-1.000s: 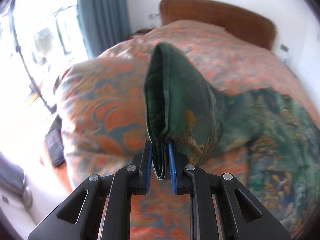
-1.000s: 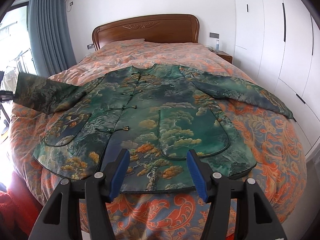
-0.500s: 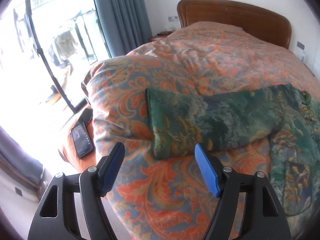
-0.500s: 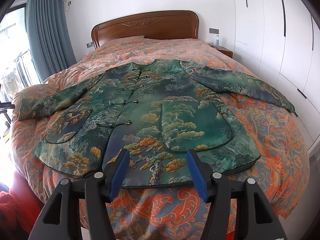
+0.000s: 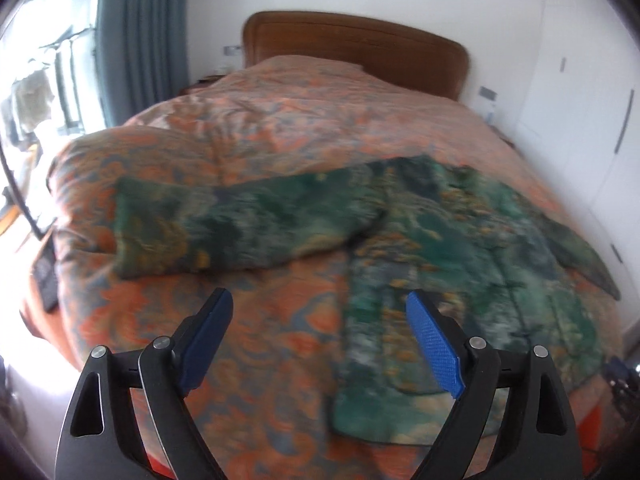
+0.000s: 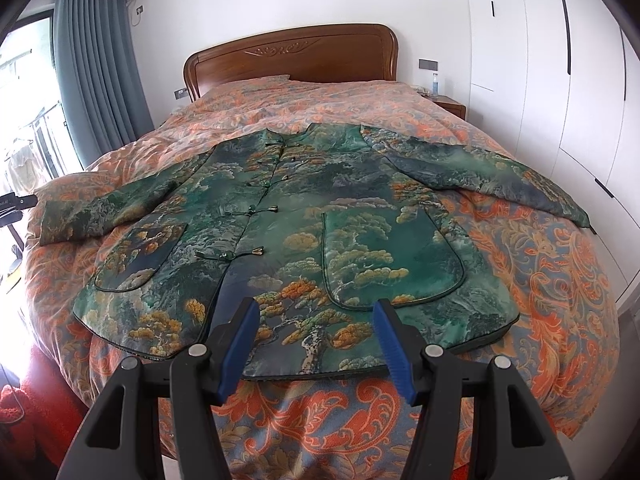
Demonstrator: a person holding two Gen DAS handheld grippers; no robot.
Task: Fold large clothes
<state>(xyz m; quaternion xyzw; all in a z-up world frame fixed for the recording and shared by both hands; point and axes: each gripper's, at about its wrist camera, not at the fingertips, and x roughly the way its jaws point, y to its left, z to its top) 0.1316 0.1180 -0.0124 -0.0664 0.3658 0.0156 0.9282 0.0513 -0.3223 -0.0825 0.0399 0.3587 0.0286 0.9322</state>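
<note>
A large green jacket (image 6: pixel 304 216) with a tree-and-cloud print lies spread flat, front up, on the bed, both sleeves stretched out. Its left sleeve (image 5: pixel 240 228) lies flat on the quilt in the left wrist view, which is blurred. My left gripper (image 5: pixel 320 320) is open and empty, a little above the quilt between the sleeve and the jacket's hem. My right gripper (image 6: pixel 314 328) is open and empty, just short of the middle of the hem at the foot of the bed.
The bed has an orange patterned quilt (image 6: pixel 540 280) and a wooden headboard (image 6: pixel 292 56). White wardrobes (image 6: pixel 560 60) stand on the right, a nightstand (image 6: pixel 450 104) beside the headboard. Grey curtains (image 6: pixel 96 64) and a bright window are on the left. A dark phone-like object (image 5: pixel 46 276) lies by the bed's left edge.
My left gripper opened and let go of the left sleeve's cuff, which now lies flat on the quilt. It then drew back and swung right. The right gripper stayed nearly still.
</note>
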